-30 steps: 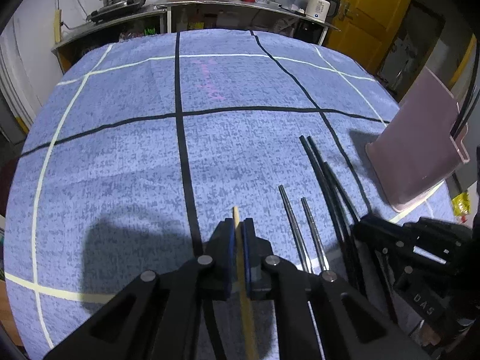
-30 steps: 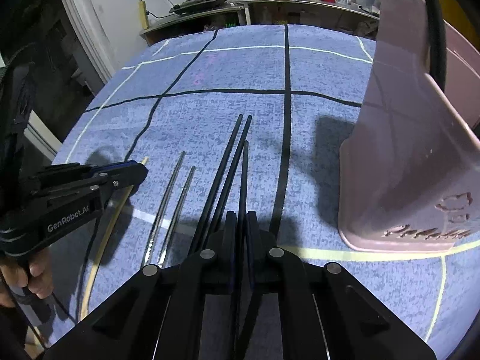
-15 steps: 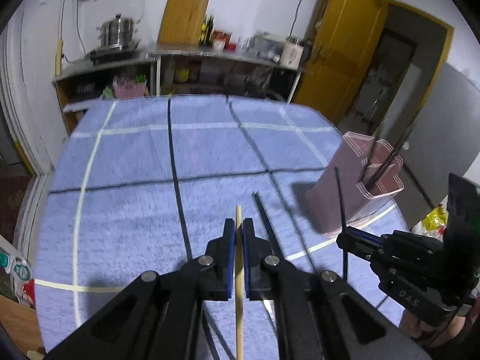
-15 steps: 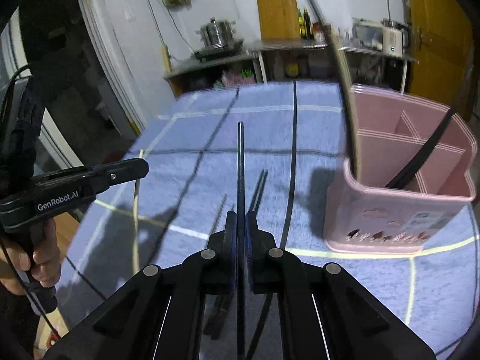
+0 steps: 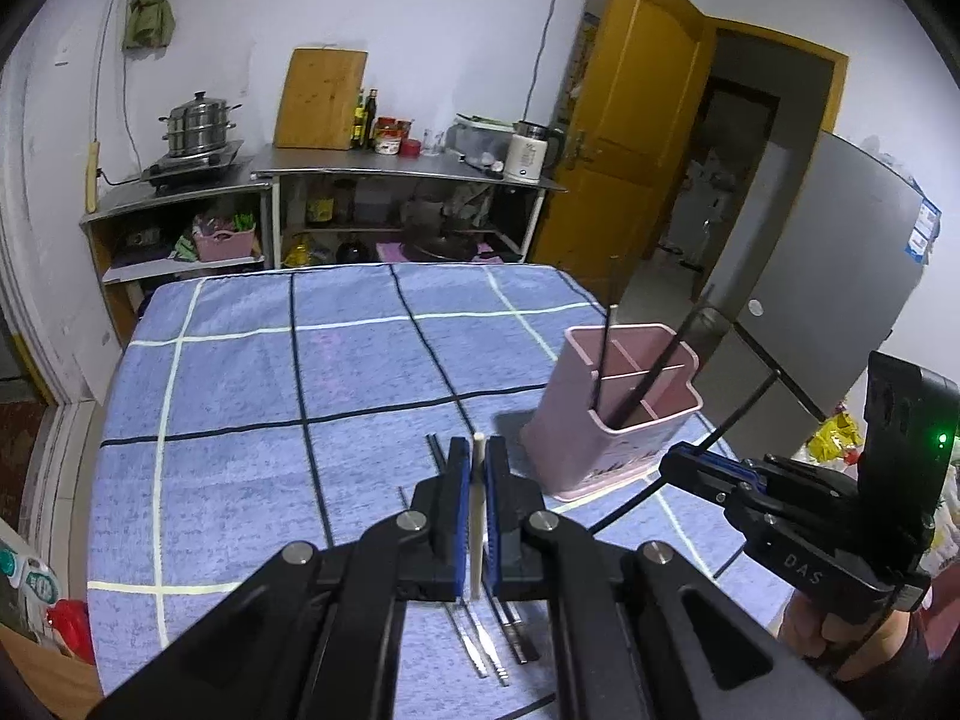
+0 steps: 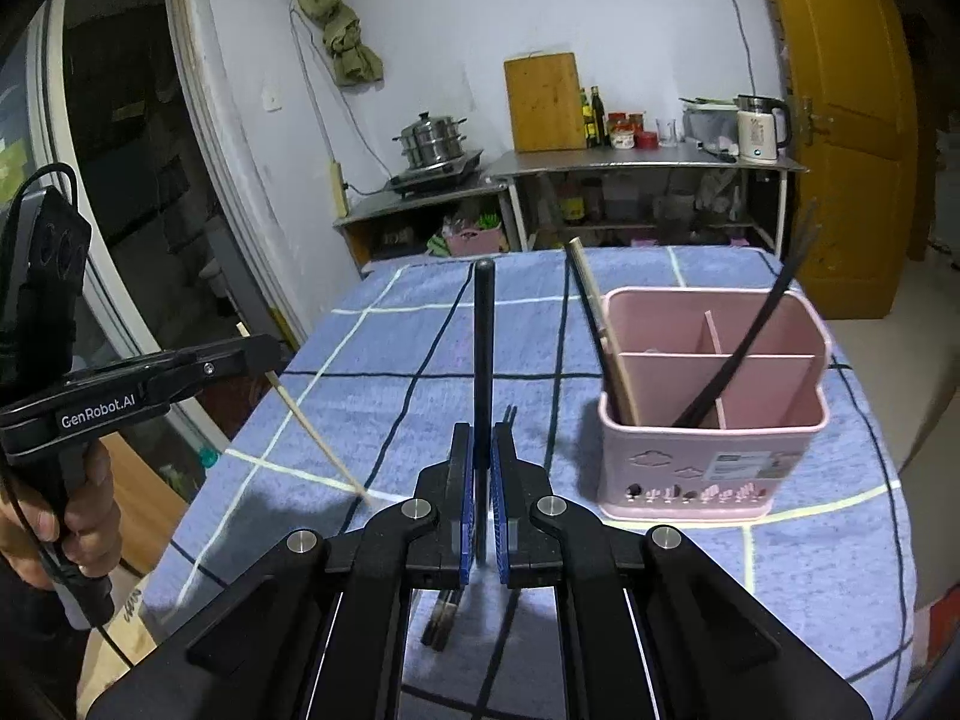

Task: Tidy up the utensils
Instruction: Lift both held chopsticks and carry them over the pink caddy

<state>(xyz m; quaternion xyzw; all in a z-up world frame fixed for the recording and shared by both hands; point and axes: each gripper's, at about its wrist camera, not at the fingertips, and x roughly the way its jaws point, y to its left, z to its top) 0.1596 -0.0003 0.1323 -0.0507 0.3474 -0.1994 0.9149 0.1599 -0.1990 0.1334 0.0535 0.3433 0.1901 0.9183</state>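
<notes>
The left gripper [image 5: 478, 483] pinches a pale wooden chopstick [image 5: 477, 516] between its pads, above the table [image 5: 240, 396]. The right gripper [image 6: 482, 474] clamps a black chopstick [image 6: 483, 360], left of the pink holder [image 6: 714, 444] near the table's right edge.
</notes>
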